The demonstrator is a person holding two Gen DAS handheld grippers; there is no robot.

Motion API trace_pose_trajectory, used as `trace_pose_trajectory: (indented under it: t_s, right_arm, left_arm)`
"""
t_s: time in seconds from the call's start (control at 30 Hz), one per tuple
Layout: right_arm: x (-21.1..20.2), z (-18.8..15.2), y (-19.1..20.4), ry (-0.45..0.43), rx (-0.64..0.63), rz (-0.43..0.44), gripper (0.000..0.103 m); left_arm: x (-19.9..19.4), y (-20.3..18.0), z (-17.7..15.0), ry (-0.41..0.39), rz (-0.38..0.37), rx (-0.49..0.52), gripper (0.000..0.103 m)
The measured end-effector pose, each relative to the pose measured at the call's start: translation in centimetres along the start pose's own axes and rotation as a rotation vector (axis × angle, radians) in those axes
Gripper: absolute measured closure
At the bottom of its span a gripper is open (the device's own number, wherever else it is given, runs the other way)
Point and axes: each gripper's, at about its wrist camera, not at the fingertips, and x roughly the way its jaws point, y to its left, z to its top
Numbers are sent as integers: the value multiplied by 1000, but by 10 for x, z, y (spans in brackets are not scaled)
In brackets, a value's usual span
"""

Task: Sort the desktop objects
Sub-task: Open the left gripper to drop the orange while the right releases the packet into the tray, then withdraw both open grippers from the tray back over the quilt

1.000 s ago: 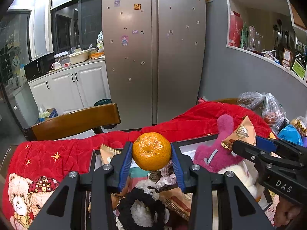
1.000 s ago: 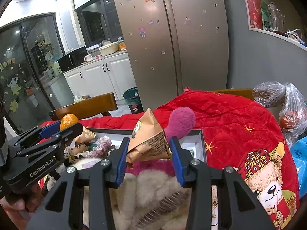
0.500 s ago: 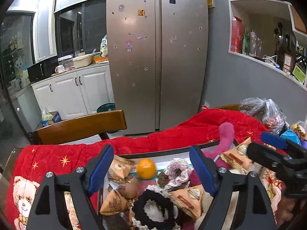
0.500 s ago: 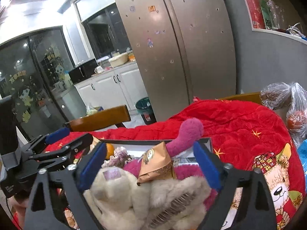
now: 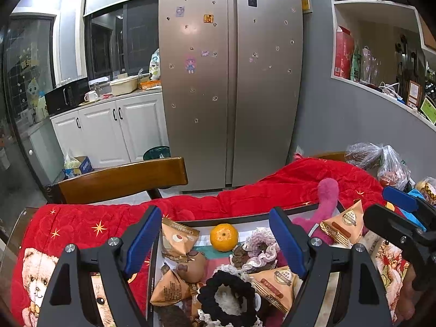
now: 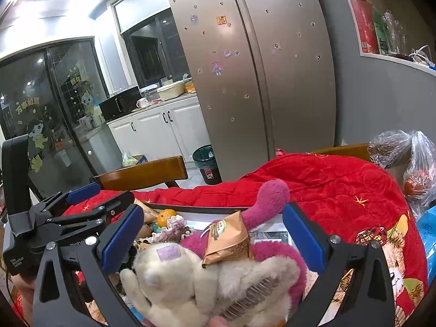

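A: Far left, dark glass doors (image 6: 41, 125) with cartoon stickers; then white cabinets (image 5: 109, 133) under a cluttered counter, a bin (image 6: 205, 163) on the floor.

B: Mid-room, a steel 2-door fridge (image 5: 231, 81) dotted with magnets. Right, a grey wall with shelf niches (image 5: 381, 54).

A: Nearer, a wooden chair back (image 5: 120, 178) behind a table draped in red cloth (image 5: 81, 226) with bears and stars.

B: Left gripper (image 5: 215, 238) spread wide, gripping nothing. Beyond it, orange (image 5: 224, 237) lying loose in the box (image 5: 245, 216) among snack packs and scrunchies.

A: Right gripper (image 6: 214, 234) opening, snack pack (image 6: 227, 241) between the jaws untouched, resting on plush toys (image 6: 190, 280).

B: Far right, plastic bags (image 6: 403, 158) at the table edge.
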Motion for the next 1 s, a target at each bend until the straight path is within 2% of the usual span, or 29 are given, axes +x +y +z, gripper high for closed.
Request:
trace_pose_trajectory:
  t_s: [0.17, 0.47, 0.6, 0.7, 0.8, 1.0]
  right_arm:
    - [-7, 3, -5, -15, 19, 16, 0]
    - [-30, 6, 10, -93, -67, 46, 0]
    - [-42, 8, 18, -149, -65, 51, 0]
    - [-49, 12, 26, -142, -75, 73, 0]
    - [-64, 15, 40, -164, -108, 60, 0]
    - [-86, 15, 68, -172, -152, 63, 0]
  left_arm:
    - [-2, 3, 1, -5, 7, -5, 20]
    - [-15, 10, 6, -28, -10, -28, 20]
    - [-30, 11, 12, -65, -20, -33, 20]
    - [-41, 11, 16, -84, -22, -34, 20]
    - [-54, 11, 20, -109, -29, -32, 20]
    - [-87, 8, 26, -146, -3, -16, 20]
